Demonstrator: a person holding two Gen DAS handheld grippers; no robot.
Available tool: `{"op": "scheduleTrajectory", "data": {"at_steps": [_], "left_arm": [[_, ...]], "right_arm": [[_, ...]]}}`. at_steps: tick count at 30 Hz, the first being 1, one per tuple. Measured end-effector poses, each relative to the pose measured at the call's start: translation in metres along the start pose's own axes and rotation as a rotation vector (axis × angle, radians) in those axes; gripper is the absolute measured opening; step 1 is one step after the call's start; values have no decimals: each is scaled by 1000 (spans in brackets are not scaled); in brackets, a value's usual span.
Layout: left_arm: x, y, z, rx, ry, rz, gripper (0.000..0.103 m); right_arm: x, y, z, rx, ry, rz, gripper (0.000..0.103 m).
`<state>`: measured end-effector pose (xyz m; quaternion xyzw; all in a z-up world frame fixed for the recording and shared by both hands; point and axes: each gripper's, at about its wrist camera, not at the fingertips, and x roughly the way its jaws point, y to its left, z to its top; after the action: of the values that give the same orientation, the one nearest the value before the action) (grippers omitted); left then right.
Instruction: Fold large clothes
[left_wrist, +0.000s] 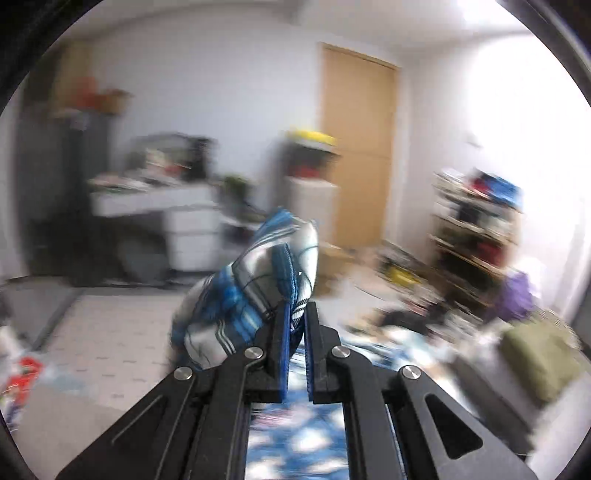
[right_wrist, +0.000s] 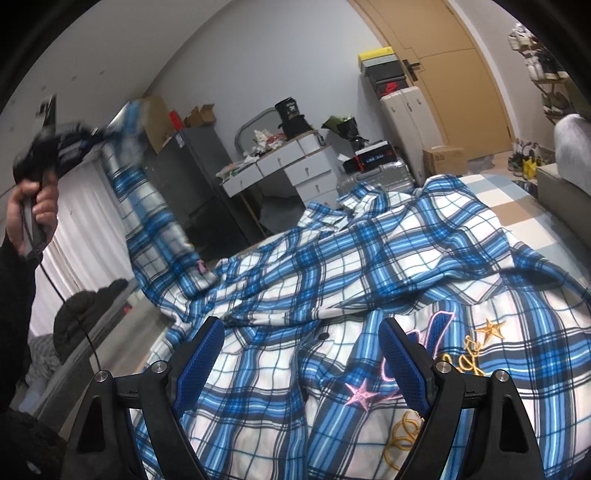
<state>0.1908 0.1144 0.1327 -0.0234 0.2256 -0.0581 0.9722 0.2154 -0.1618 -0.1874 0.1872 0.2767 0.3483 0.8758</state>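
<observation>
Left gripper: jaws pressed together on a bunched end of the plaid shirt, apparently a sleeve cuff. From the right wrist view the sleeve hangs stretched from that raised gripper down to the shirt body; the person's hand grips the handle, cable trailing below it.

Right gripper: fingers wide apart, nothing between them, poised just above the shirt front, near the embroidered stars on its right-hand side. Shirt body lies rumpled across the bed, ahead of and beneath this gripper.

Risks, as judged:
- Only a small pinch of cloth sits in the left jaws; the left view is heavily blurred, suggesting fast movement. A hard tug could slip the cuff free.
- Nothing pins the shirt body. Pulling the sleeve may drag the whole garment toward the left gripper and deepen the wrinkles.
- Folding over the present bunching would lock in creases.
- The trailing cable could snag on the dark garment at the bed's edge, below the left gripper.

Containers: stacked shoeboxes far ahead of the right gripper, closed, contents unseen. Desk drawers shut. Cardboard box by the door, contents not visible.
</observation>
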Motion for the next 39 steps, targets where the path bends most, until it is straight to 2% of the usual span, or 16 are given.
{"op": "scheduleTrajectory", "data": {"at_steps": [5,7,10,12,15,16,17,19,21,22,24,27,29,32,35,39], "left_arm": [[96,-57,-35,13,134,-157,3],[134,-60,-53,-82,196,-217,3],[189,-53,-81,-226,380,-336,3],[207,-48,-99,-254,481,-373,9],[191,-31,-116,-228,491,-426,41],[183,-34,-118,-209,475,-415,61],[170,-18,-121,-190,442,-393,70],[146,0,-129,-161,386,-374,76],[130,36,-146,-142,369,-247,80],[120,28,-156,-143,365,-201,80],[127,67,-172,-181,390,-99,80],[142,90,-191,-269,429,-48,80],[158,106,-205,-330,467,-63,80],[167,107,-225,-374,489,-64,80],[160,108,-235,-419,418,-102,79],[144,109,-240,-414,341,-146,79]], "right_arm": [[-8,-32,5,167,-39,-9,87],[-12,-51,5,256,-53,-21,88],[-12,-70,3,359,-54,-51,88],[-10,-75,1,395,-46,-56,88],[-7,-77,2,399,-35,-52,89],[-7,-76,3,396,-31,-49,90],[-6,-75,3,394,-28,-48,92],[-4,-73,4,389,-24,-49,93],[-2,-74,5,392,-11,-65,93],[1,-74,7,394,5,-77,93],[5,-71,14,395,56,-91,94],[11,-60,43,337,125,-142,94],[26,-42,68,232,181,-208,94],[61,-6,94,30,241,-222,94],[103,27,101,-129,284,-211,91],[185,68,99,-235,416,-121,67]]}}
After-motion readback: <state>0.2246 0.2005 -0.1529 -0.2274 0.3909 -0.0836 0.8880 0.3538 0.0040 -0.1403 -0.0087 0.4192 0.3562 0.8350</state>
